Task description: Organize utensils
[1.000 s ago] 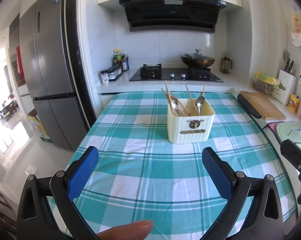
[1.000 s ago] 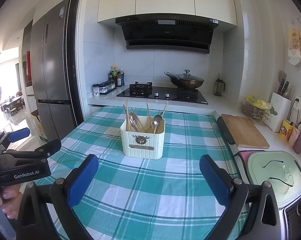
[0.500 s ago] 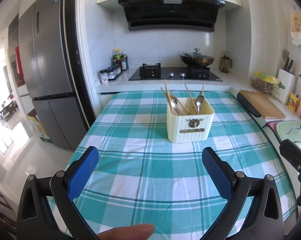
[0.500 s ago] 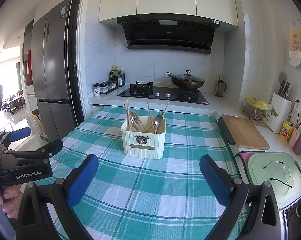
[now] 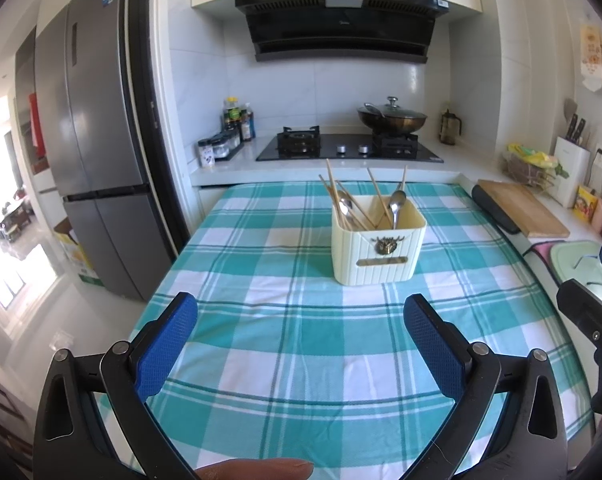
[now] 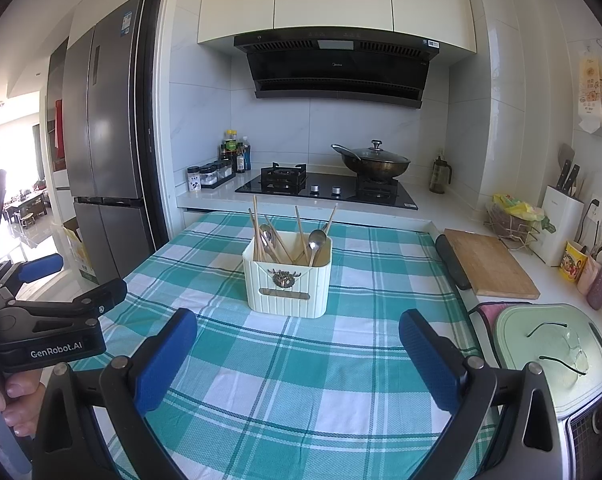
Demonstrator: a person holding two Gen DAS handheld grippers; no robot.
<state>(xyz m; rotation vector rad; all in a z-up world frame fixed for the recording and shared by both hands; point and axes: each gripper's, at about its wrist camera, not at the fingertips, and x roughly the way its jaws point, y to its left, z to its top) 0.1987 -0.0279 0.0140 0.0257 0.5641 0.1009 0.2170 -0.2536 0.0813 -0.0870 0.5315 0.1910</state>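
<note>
A cream ribbed utensil holder (image 5: 377,250) (image 6: 288,284) stands upright on the green-and-white checked tablecloth (image 5: 301,340) (image 6: 301,360). It holds several wooden chopsticks (image 5: 337,196) (image 6: 257,228) and two metal spoons (image 5: 397,202) (image 6: 316,240). My left gripper (image 5: 301,316) is open and empty, hovering over the near part of the cloth, well short of the holder. My right gripper (image 6: 299,330) is open and empty, also short of the holder. The left gripper's body also shows at the left edge of the right wrist view (image 6: 49,320).
A grey fridge (image 5: 93,160) stands left of the table. A stove (image 5: 349,148) with a lidded wok (image 5: 391,118) is behind. A wooden cutting board (image 6: 489,264), knife block (image 6: 561,220) and pale green lid (image 6: 553,352) lie on the right counter.
Both grippers have drifted slightly; the holder sits a touch higher in both views. Nothing was grasped or released.
</note>
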